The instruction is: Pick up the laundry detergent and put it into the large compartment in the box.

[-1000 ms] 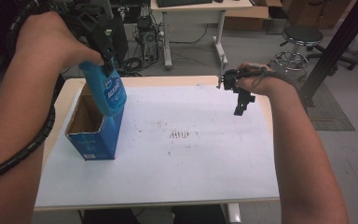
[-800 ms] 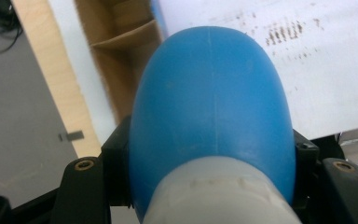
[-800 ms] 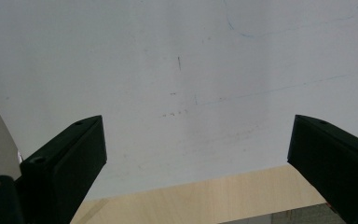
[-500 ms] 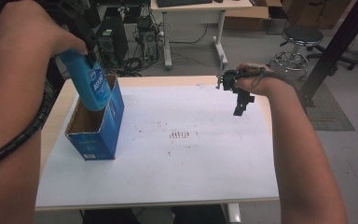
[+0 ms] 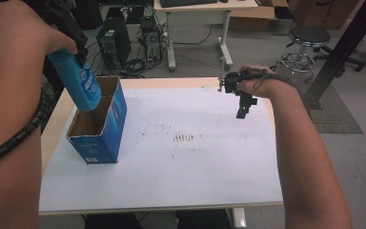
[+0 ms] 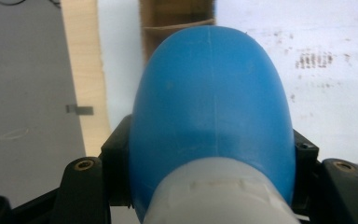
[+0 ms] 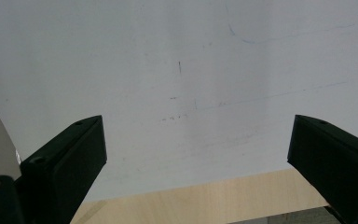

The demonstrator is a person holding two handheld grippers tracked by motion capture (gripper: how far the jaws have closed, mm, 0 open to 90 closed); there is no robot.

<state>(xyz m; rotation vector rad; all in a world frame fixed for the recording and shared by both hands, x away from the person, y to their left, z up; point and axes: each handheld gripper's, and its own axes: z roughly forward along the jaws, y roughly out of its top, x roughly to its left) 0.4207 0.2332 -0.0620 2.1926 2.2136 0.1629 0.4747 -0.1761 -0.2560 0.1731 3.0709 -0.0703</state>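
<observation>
Bottle point(image 5: 82, 86) in left tongs point(image 6: 209, 154), above box point(image 5: 97, 126)

Glossy plastic bottle point(image 6: 212, 112), matt cardboard box point(image 5: 106, 125), wood table point(image 5: 57, 119).

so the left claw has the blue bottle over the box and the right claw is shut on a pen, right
Not quite. The right claw is open and holds nothing: the right gripper view shows its jaws wide apart over bare white paper. The rest is right: the left claw grips the blue bottle above the box.
</observation>
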